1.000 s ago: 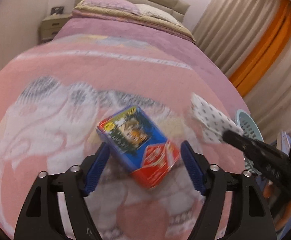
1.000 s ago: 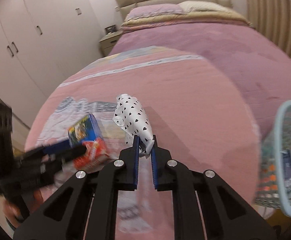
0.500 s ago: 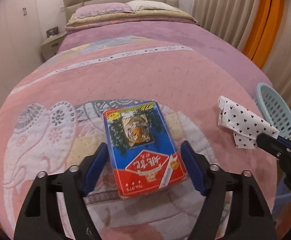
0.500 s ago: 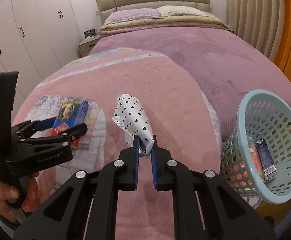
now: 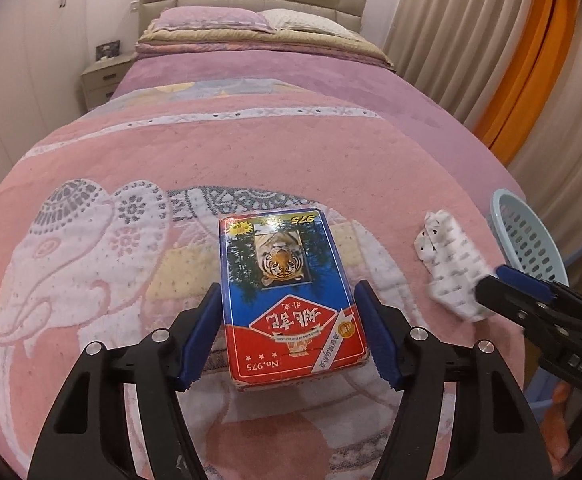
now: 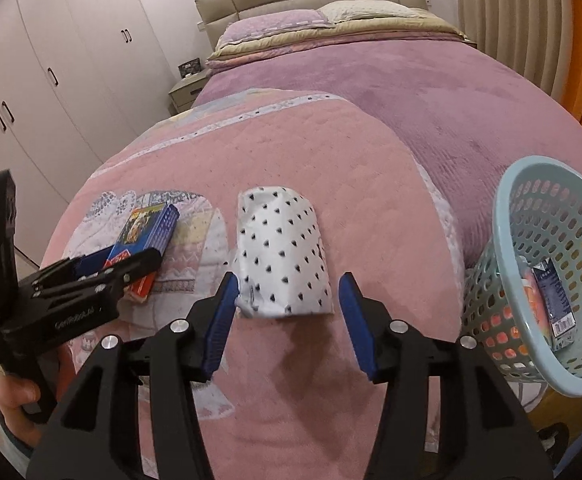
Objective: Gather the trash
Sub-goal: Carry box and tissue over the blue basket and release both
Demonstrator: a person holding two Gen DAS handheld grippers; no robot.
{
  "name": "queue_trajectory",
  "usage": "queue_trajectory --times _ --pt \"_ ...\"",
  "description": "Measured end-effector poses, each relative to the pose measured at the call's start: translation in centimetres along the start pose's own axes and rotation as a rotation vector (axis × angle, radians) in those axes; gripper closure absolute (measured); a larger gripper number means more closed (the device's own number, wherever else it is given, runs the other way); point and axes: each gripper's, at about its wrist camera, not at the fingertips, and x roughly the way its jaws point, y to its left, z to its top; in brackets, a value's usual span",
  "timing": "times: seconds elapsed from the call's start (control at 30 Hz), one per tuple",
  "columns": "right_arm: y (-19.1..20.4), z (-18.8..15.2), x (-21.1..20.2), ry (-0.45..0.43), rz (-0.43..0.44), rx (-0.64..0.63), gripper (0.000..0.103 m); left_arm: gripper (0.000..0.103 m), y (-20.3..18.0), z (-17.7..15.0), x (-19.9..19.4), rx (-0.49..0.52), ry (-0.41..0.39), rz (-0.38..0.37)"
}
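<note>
Right hand-held gripper (image 6: 287, 316) newly parted, spotted wrapper (image 6: 281, 256) released, loose on bedspread (image 6: 311, 152) between its fingers.

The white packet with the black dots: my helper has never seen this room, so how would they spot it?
On the pink elephant-print blanket at the foot of the bed, look beside the pale blue basket. The white packet lies there between the blue pads of the right gripper. The playing card box nearby is blue and red.
</note>
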Motion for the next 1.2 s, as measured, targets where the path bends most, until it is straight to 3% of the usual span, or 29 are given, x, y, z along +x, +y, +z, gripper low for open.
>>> queue_trajectory --times 0.3,0.43,0.5,0.83,1.2 --pt "0.3 0.6 2.3 0.015 -0.023 0.009 0.055 0.039 -0.8 0.0 -1.0 0.023 -0.020 -0.016" --pt "0.3 0.4 2.2 0.014 -0.017 -0.001 0.080 0.039 -2.0 0.2 -1.4 0.047 -0.033 -0.030" --pt "0.0 0.3 1.8 0.003 -0.016 0.011 0.086 0.039 -2.8 0.4 -1.6 0.068 -0.042 -0.035" --pt "-3.6 0.8 -3.6 -0.120 -0.049 0.081 0.088 0.039 -8.7 2.4 -2.9 0.163 -0.098 -0.111" --pt "-11.3 0.9 -11.3 -0.282 -0.162 0.210 0.088 0.039 -19.4 4.6 -3.3 0.322 -0.150 -0.227"
